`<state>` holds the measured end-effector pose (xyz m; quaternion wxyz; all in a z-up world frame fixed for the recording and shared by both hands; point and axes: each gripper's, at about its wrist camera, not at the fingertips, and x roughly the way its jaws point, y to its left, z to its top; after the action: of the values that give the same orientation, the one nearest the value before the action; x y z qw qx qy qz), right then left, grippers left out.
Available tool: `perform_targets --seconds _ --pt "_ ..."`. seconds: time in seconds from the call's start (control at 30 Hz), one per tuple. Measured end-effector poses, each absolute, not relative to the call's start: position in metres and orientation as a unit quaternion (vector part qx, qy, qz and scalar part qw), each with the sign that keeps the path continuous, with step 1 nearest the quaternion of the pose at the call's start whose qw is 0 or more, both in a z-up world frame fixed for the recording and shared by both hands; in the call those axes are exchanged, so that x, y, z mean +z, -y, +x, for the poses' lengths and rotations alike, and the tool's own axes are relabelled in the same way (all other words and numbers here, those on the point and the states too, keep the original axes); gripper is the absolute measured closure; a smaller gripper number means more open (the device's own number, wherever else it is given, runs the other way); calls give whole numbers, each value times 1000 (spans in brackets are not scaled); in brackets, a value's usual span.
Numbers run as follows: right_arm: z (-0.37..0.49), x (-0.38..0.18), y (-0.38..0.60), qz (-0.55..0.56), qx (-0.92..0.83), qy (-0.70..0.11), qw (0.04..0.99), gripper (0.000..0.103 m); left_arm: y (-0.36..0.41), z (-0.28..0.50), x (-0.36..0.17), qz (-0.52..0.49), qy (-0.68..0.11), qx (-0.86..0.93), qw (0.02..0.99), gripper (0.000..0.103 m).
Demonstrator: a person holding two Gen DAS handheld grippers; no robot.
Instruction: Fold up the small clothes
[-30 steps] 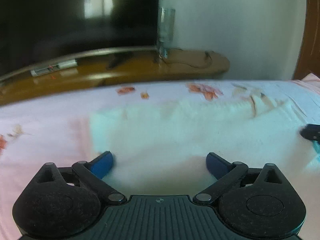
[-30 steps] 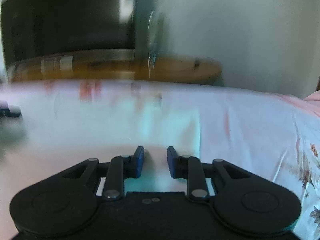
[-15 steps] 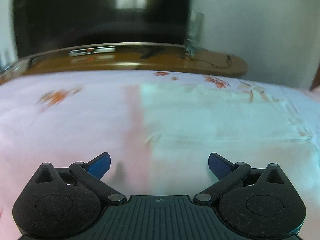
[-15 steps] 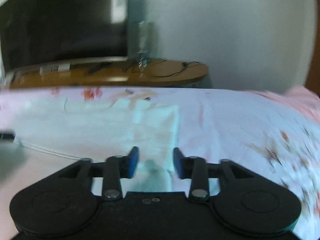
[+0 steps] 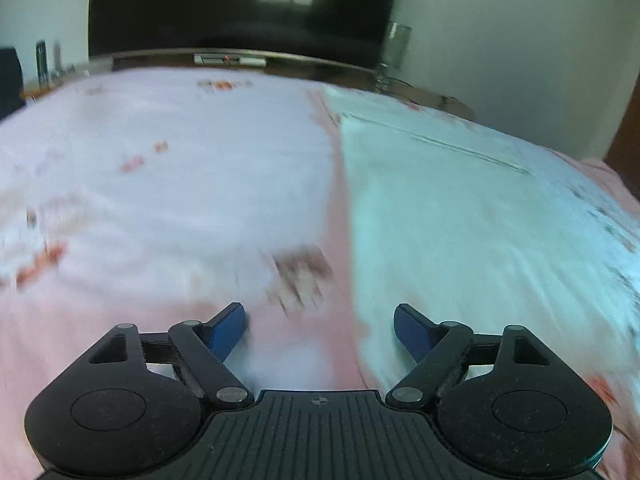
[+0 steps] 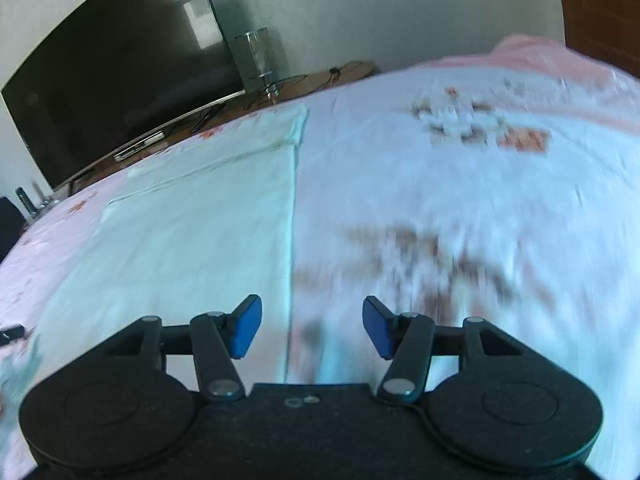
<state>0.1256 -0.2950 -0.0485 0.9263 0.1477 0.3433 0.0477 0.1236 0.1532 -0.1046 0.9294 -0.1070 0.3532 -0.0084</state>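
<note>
Pale mint cloth, the small garment, lies spread flat on the bed, over a pink-and-white floral sheet. Left wrist view: its left edge runs down the frame just right of centre. Right wrist view: the garment fills the left half, and its right edge drops toward the camera between the jaws.

Left hand-held gripper: jaws spread, nothing between them but sheet and the garment's edge; they have just been closing a little. Right hand-held gripper: jaws spread about half, nothing pinched; opened within the last second, steady now.

Judgement: each gripper sits at an opposite side edge of the flattened garment, so the placing reads as lining up to take both sides for a fold. The garment lying flat suits that.

Hard to make out:
- Both views are motion-smeared, so seams and prints are streaks.
- Garment type is unclear; a stitched line crosses its far part.
- Near hem is hidden under both gripper bodies.
- Whether the pads touch the fabric cannot be told.
- Dark screen and glass vessel stand on a wooden unit behind the bed.
</note>
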Motion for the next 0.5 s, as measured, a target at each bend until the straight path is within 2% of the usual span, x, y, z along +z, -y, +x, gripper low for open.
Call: perform_targets --seconds 0.17,0.2,0.23,0.3,0.37,0.5 --pt "99 -69 290 209 76 -371 902 63 -149 103 -112 -178 -362 -72 912 24" --pt "94 -71 291 220 71 -367 901 64 -149 102 -113 -200 -363 -81 906 30" --pt "92 -72 291 235 68 -365 898 64 -150 102 -114 -226 -365 -92 898 40" --pt "94 -72 293 267 78 -367 888 66 -154 104 -124 -291 -372 -119 874 48" --pt "99 -76 292 296 99 -378 872 73 -154 108 -133 -326 -372 -128 860 50" --pt "101 -82 293 339 114 -376 855 74 -166 107 -153 -403 -360 -142 829 54"
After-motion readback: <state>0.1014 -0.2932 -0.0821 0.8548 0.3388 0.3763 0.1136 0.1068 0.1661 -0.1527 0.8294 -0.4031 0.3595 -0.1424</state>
